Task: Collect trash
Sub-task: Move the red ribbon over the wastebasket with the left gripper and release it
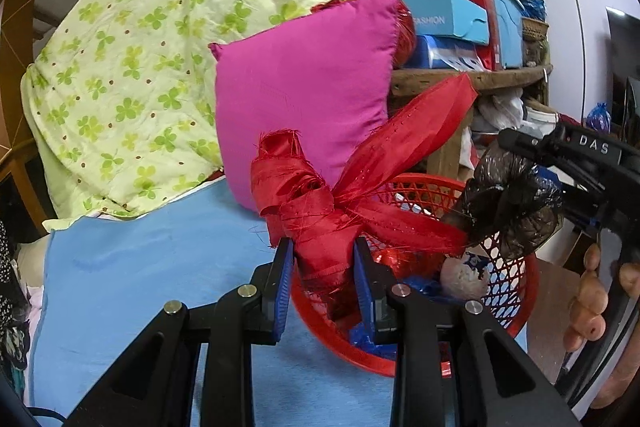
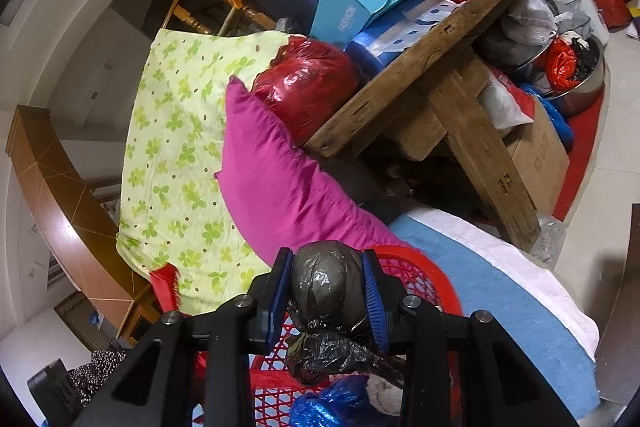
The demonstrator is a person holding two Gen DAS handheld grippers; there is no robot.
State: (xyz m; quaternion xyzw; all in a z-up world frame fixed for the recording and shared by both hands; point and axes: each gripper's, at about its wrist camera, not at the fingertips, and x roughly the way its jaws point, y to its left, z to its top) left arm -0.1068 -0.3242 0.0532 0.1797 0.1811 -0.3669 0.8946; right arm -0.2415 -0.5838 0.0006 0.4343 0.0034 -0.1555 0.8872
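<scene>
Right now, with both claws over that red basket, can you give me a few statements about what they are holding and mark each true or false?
1. The left gripper clamps a red ribbon scrap. True.
2. The right gripper holds a blue box. False: it grips a knotted black plastic bag.
3. The red basket is empty. False: a whitish ball and blue plastic lie inside.
4. A pink pillow stands behind the basket. True.

frayed shiny red cloth (image 1: 320,211), crinkled glossy black plastic bag (image 2: 326,283), red plastic lattice basket (image 1: 516,267)
</scene>
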